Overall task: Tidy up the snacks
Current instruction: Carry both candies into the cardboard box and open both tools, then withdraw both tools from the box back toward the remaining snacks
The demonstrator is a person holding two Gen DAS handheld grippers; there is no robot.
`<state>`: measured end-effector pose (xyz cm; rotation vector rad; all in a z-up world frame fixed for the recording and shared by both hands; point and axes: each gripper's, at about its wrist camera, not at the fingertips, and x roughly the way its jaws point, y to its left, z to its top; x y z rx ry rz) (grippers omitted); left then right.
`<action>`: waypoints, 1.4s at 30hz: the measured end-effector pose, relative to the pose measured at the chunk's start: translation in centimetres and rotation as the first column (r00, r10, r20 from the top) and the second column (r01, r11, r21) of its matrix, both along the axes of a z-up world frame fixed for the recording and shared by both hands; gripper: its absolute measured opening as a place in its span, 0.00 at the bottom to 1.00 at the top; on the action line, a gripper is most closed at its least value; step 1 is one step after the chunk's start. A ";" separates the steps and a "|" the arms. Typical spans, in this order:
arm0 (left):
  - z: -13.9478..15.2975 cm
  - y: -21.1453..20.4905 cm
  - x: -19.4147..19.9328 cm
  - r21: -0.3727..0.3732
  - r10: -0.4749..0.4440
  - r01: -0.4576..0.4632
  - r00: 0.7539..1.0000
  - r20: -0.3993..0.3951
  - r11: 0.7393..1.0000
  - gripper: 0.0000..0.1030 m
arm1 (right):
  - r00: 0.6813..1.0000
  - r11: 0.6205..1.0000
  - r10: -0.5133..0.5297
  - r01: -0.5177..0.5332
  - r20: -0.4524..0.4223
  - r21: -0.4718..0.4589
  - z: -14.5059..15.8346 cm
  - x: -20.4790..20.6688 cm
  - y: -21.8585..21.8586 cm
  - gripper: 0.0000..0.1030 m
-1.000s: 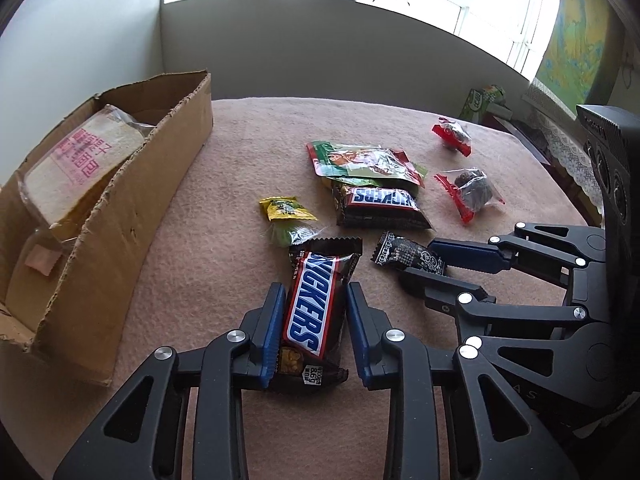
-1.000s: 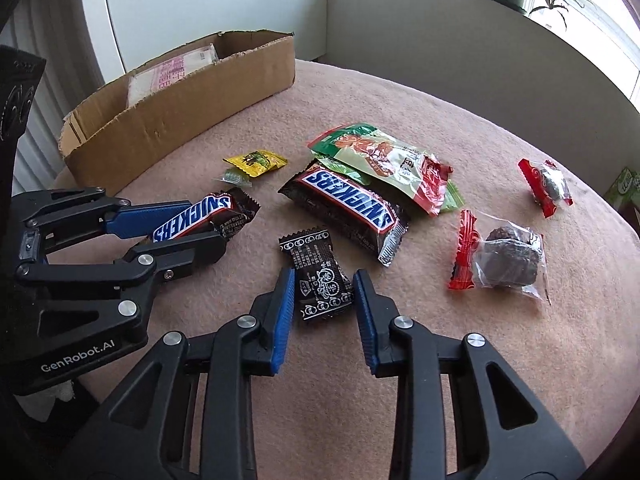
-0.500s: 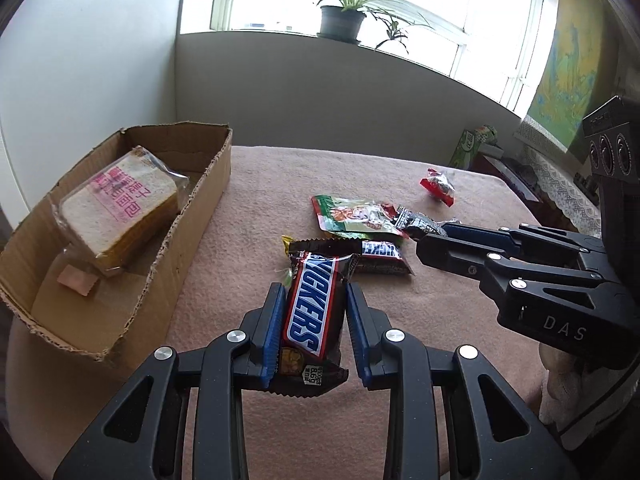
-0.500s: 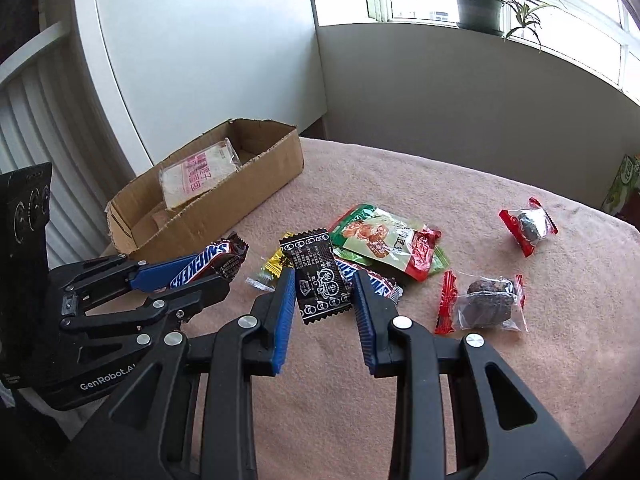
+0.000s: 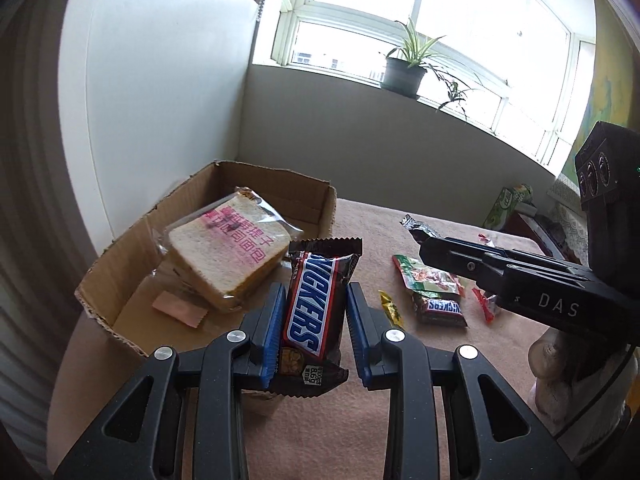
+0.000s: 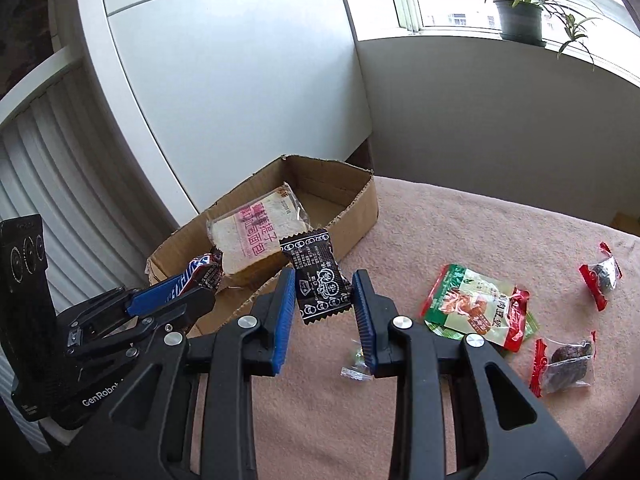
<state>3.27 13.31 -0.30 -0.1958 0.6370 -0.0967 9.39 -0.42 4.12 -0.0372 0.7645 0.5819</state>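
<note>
While your left hand-held gripper (image 5: 312, 330) clamps the Snickers (image 5: 316, 304) just short of the box (image 5: 120, 312) and the right hand-held gripper (image 6: 322, 300) pinches the black packet (image 6: 318, 280) beside its near wall, clear that wall, then release beside the bread (image 5: 228, 256).

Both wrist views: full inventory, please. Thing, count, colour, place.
Cardboard box: 1, brown, table's far left.
Bread pack: 1, clear wrap, pink print, inside box.
Snickers bar: 1, brown, in left gripper.
Black candy: 1, black-white, in right gripper.
Second Snickers: 1, brown, on table under green-red pouch.
Green-red pouch: 1, mid-table.
Red-clear packets: 2, table's right.
Yellow candy: 1, beside left gripper.
Tablecloth: 1, pink.
Potted plant: 1, green, windowsill.
Left gripper: shut on Snickers.
Right gripper: shut on candy.
</note>
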 end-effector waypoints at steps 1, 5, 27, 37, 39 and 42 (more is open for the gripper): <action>-0.1 0.6 0.0 -0.005 0.015 -0.015 1.000 0.000 1.000 0.28 | 1.000 1.000 0.006 -0.006 -0.003 -0.001 -0.2 0.2 0.6 0.29; -0.4 2.3 0.0 0.002 0.052 -0.052 0.999 -0.001 0.999 0.28 | 1.000 1.000 0.027 -0.027 -0.008 -0.007 -0.8 0.6 2.7 0.29; -0.9 4.0 0.3 0.039 0.128 -0.129 0.991 0.024 0.991 0.65 | 0.998 0.998 -0.051 0.050 0.023 0.032 -0.7 1.7 3.4 0.94; -0.4 0.6 0.3 0.044 0.061 -0.062 0.998 0.032 0.997 0.65 | 0.987 0.987 -0.158 0.157 0.006 0.038 -0.3 1.5 -4.9 0.94; -0.3 -0.5 0.5 0.052 0.033 -0.034 0.999 0.026 0.998 0.65 | 0.983 0.982 -0.185 0.185 -0.005 0.039 -0.6 1.5 -7.1 0.94; -0.5 -2.6 1.1 0.061 -0.006 0.005 1.000 0.007 0.998 0.65 | 0.972 0.972 -0.234 0.235 -0.022 0.031 -1.0 1.7 -10.4 0.94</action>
